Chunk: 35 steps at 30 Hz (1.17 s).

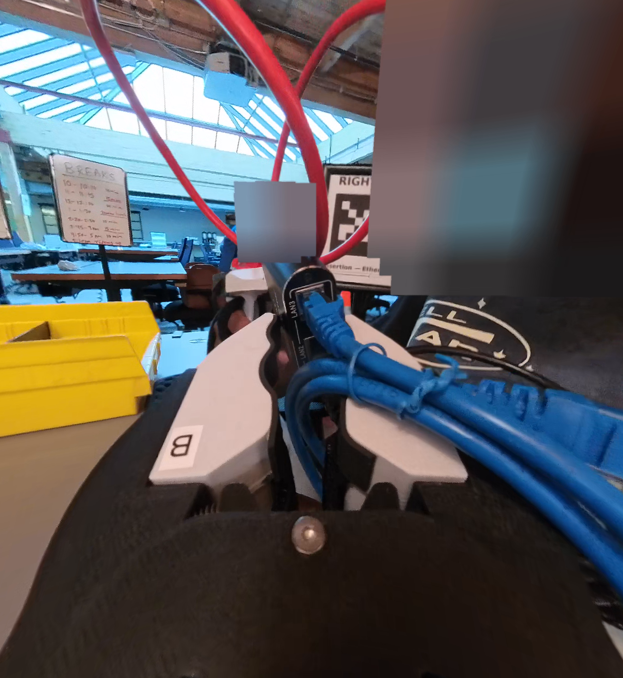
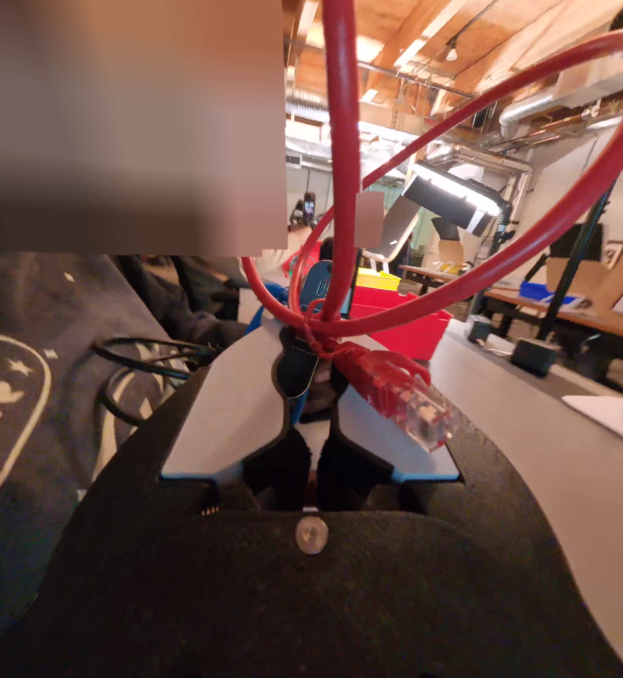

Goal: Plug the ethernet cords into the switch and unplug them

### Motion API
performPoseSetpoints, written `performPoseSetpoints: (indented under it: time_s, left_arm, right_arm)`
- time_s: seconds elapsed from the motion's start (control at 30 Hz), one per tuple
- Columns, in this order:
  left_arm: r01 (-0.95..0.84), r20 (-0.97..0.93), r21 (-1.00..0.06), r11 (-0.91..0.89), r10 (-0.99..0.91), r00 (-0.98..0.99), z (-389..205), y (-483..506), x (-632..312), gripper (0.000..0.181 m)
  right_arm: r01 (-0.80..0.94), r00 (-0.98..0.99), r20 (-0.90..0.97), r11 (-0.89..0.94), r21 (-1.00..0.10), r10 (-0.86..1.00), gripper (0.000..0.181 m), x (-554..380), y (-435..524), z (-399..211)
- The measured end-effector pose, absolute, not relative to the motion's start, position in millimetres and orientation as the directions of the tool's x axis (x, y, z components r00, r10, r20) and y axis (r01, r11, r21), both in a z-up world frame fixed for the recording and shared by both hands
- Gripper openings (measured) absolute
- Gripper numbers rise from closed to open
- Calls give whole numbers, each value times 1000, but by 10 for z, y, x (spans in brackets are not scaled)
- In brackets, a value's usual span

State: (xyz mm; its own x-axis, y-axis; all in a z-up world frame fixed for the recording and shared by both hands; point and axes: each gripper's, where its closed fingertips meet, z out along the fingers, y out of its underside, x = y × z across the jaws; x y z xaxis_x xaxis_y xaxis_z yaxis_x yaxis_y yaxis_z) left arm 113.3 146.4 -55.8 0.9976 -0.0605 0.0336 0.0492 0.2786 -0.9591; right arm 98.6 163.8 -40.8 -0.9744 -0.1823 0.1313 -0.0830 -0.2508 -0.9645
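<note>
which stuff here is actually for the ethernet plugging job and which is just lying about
For the job: switch, blue cord plugged into it, red cord, left gripper, right gripper.

Lying about: yellow bin, red bin, whiteboard.

Each view is taken from a camera mounted on a gripper body, looking forward along its two white fingers and tilted upward, so that ceiling fills the upper part.

In the left wrist view, the left gripper (image 1: pixel 308 352) is seen at very close range, closed on the black switch (image 1: pixel 302 330); a yellow bin (image 1: pixel 60 367) lies to the left, skylights above.

In the right wrist view, the right gripper (image 2: pixel 311 367) is seen equally near, closed on the switch (image 2: pixel 299 370), facing a red bin (image 2: pixel 405 330) and wooden rafters.

Shared by both views are the switch, the looping red ethernet cord (image 1: pixel 295 110) (image 2: pixel 343 165), part of the blue ethernet cord (image 1: pixel 449 400) (image 2: pixel 254 323) and the person's dark printed shirt (image 1: pixel 578 348) (image 2: pixel 45 330), so the cameras face roughly toward each other.
</note>
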Motion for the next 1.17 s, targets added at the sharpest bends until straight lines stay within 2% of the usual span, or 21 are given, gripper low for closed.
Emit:
performPoseSetpoints:
  time_s: [0.03,0.17,0.2,0.23,0.57,0.67,0.97,1.17]
  left_arm:
    - [10,-3,-963,270,-48,999,-566,1472,1154,30]
    - [-147,-148,-961,233,14,989,-588,1481,1195,29]
    - [-172,-172,-959,227,21,985,-591,1482,1206,25]
    - [-189,-186,-957,220,33,982,-593,1483,1203,30]
    - [-400,-380,-909,120,162,911,-616,1497,1171,29]
    - [-421,-399,-901,100,189,898,-614,1488,1142,28]
    - [-119,-91,-967,228,129,987,-600,1474,994,26]
    - [-72,-33,-966,248,158,987,-582,1459,917,26]
  right_arm:
    - [-151,-969,191,-237,-960,-158,17,1004,1643,-415]
    - [-375,-917,394,-200,-905,-62,22,1044,1647,-426]
    - [-405,-905,422,-201,-892,-50,24,1051,1648,-426]
    - [-433,-893,448,-202,-878,-32,20,1046,1649,-429]
    - [-642,-766,623,-223,-734,155,19,1014,1676,-424]
    - [-631,-776,606,-227,-742,175,19,990,1673,-415]
    - [-496,-868,470,-249,-832,157,18,863,1674,-398]
    - [-379,-924,345,-282,-882,164,17,766,1661,-363]
